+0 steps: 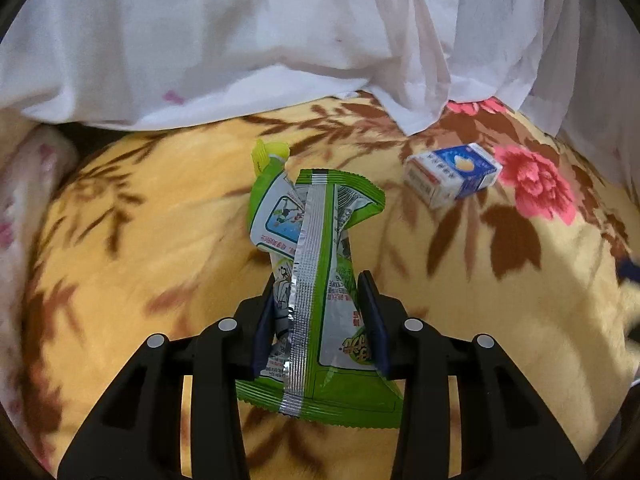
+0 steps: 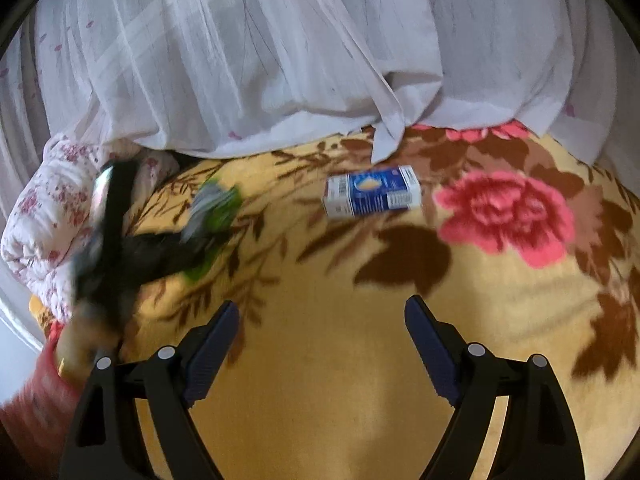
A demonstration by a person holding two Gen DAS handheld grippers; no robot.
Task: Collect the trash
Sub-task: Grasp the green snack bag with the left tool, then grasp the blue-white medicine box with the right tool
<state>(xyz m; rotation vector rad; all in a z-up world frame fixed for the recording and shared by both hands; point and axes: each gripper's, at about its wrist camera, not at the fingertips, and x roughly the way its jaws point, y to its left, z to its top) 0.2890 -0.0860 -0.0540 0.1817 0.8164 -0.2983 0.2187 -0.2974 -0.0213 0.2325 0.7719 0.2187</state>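
Note:
My left gripper (image 1: 320,280) is shut on a crumpled green and white snack wrapper (image 1: 316,240) and holds it over the yellow floral blanket (image 1: 160,240). A small blue and white carton (image 1: 452,174) lies on the blanket to the right of the wrapper. In the right wrist view the carton (image 2: 372,192) lies ahead of my right gripper (image 2: 322,312), which is open and empty above the blanket (image 2: 320,380). The left gripper with the wrapper (image 2: 212,216) shows blurred at the left.
A white sheer curtain (image 1: 280,32) hangs over the far edge of the blanket, also in the right wrist view (image 2: 260,60). A white quilt with pink flowers (image 2: 48,216) lies bunched at the far left. A large pink flower print (image 2: 504,216) lies right of the carton.

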